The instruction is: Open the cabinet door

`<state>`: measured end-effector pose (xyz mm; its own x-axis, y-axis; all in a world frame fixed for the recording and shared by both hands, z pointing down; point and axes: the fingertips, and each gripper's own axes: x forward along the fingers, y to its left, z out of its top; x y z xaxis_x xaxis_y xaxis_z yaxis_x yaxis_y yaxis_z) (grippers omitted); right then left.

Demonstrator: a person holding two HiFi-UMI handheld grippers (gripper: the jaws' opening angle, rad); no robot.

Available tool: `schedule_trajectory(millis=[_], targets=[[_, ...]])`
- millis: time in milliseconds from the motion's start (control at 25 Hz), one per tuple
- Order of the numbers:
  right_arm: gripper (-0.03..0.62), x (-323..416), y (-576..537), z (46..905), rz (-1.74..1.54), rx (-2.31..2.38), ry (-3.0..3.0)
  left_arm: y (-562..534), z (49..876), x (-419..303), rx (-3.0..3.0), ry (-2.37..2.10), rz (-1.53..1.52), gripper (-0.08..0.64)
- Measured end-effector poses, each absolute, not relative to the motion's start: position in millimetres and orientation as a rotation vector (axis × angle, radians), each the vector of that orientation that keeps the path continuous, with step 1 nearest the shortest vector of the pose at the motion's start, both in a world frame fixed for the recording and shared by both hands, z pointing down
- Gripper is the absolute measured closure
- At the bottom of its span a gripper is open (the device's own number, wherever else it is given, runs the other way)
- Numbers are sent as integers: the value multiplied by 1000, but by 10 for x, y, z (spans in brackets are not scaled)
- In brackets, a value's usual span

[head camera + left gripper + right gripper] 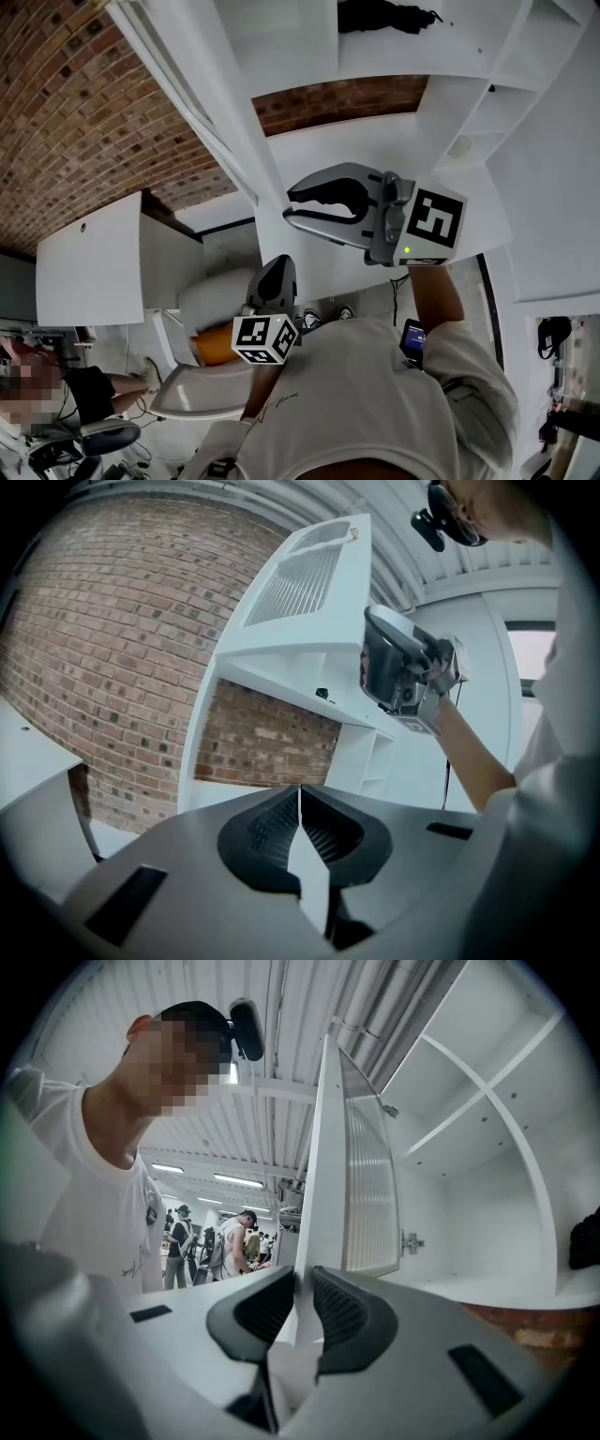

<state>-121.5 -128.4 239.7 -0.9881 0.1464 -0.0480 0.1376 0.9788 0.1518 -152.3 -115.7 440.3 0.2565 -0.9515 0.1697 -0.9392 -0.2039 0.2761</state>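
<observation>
The white cabinet door [339, 1162] with its ribbed panel stands swung out from the upper cabinet [469, 1157]. My right gripper [301, 1290] is shut on the door's lower edge, one pad on each face. In the head view the right gripper [290, 205] is held high against the door [202, 89], a thin slanting panel. From the left gripper view, the door [302, 592] and the right gripper [394, 667] appear above. My left gripper [299, 819] is shut with nothing between its pads. It hangs lower, near the person's chest, as the left gripper [274, 279] in the head view.
A dark item [386, 14] lies on a shelf inside the cabinet. A brick wall [75, 112] runs behind and to the left. A low white unit [89, 272] stands at the left. People [192, 1241] stand far off in the room.
</observation>
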Motion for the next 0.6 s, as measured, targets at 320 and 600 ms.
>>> schedule_trajectory(millis=[320,600], targets=[[520,-1347,-1135,2368,225,268,3045,-1072,4407,-1608,2190,-1761,-63,543],[523,-1426,-1016,2354,195,305,3025,-1038,4455,-1631,2163,-1786,-62,541]])
